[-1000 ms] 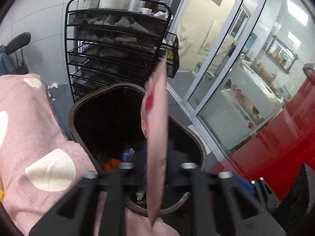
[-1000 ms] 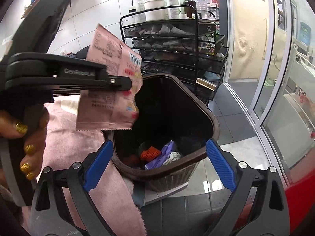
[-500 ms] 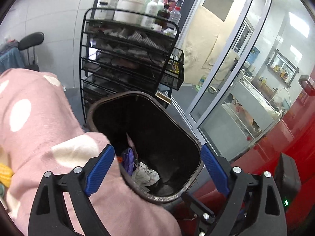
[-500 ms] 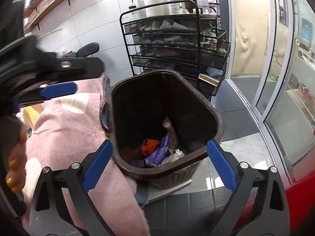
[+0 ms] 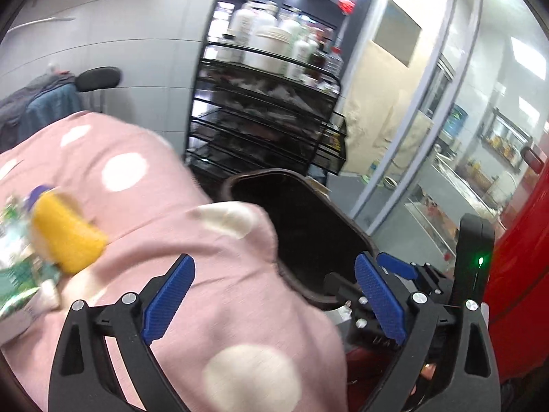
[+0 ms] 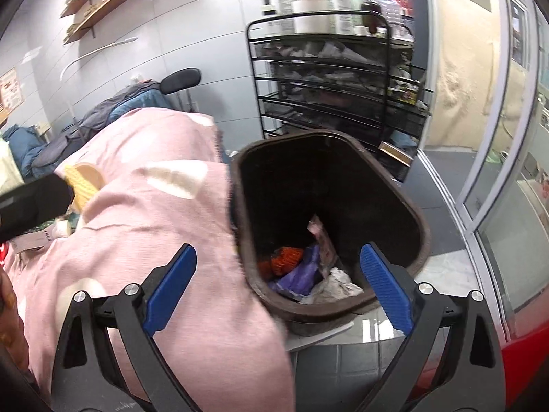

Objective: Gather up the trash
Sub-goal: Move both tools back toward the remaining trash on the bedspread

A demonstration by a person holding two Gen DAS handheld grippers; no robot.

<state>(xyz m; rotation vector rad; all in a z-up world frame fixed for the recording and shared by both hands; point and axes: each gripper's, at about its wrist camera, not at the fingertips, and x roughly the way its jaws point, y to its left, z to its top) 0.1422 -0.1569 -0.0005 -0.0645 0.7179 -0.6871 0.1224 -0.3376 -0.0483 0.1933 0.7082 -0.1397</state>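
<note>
The brown trash bin (image 6: 240, 213) stands on the floor beside the pink spotted cloth (image 6: 154, 247). Inside it a pink packet (image 6: 322, 243) leans on orange, purple and white scraps. My right gripper (image 6: 278, 285) hovers open and empty over the bin's near rim. My left gripper (image 5: 274, 292) is over the cloth, left of the bin (image 5: 346, 223); its jaws are opening, with nothing between them. A yellow item (image 5: 65, 237) and green wrappers (image 5: 17, 274) lie on the cloth at the left. The right gripper's fingers (image 5: 398, 267) show beside the bin.
A black wire rack (image 6: 329, 79) topped with bottles stands behind the bin. Glass doors (image 6: 480, 137) run along the right, and a red surface (image 5: 514, 257) lies at the lower right. A chair with clothes (image 6: 137, 99) is behind the cloth.
The left gripper let go of the pink packet, which dropped into the bin. The left gripper then opened wide and swung left over the cloth. The right gripper shifted slightly.
</note>
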